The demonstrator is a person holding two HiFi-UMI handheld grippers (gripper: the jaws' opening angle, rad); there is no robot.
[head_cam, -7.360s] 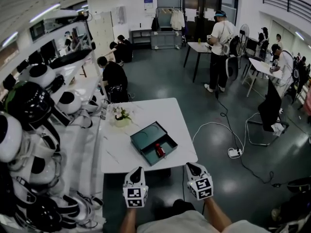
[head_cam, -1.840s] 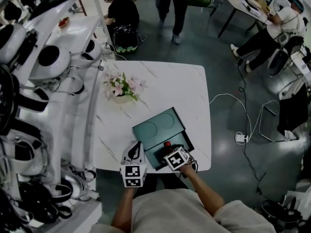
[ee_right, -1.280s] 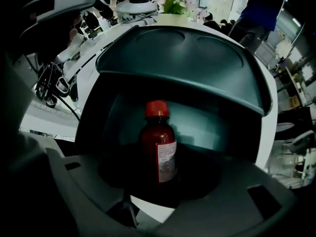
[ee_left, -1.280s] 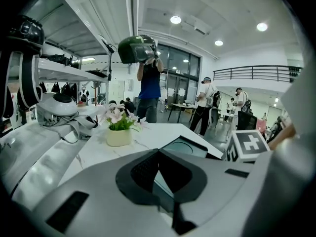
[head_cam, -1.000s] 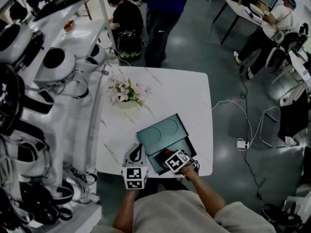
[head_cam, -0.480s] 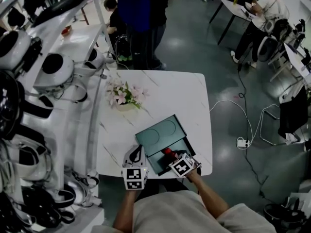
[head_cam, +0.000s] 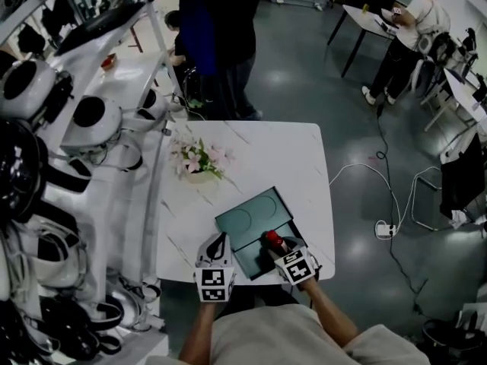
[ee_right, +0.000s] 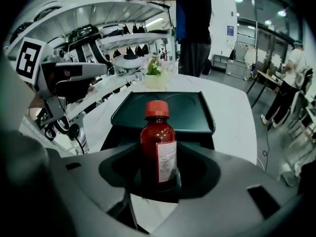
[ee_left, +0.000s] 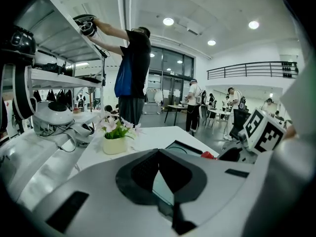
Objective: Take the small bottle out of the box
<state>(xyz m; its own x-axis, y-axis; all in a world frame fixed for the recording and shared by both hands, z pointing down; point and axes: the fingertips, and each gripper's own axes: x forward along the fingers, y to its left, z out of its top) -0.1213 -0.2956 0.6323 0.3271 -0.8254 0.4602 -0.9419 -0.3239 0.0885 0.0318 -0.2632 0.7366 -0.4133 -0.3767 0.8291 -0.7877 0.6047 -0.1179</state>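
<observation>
The box (head_cam: 247, 220) lies open at the near edge of the counter (head_cam: 259, 150), where it was a second ago. The right gripper (head_cam: 283, 255) has risen out of the box's near half, its fingers clamped on the lower body of the bottle (ee_right: 158, 147), which now stands upright above the box rather than down in it. The left gripper (head_cam: 219, 242) sits just left of the box, fingers closed on nothing. The lift looks nearly done, and probably only carrying the bottle clear remains.
</observation>
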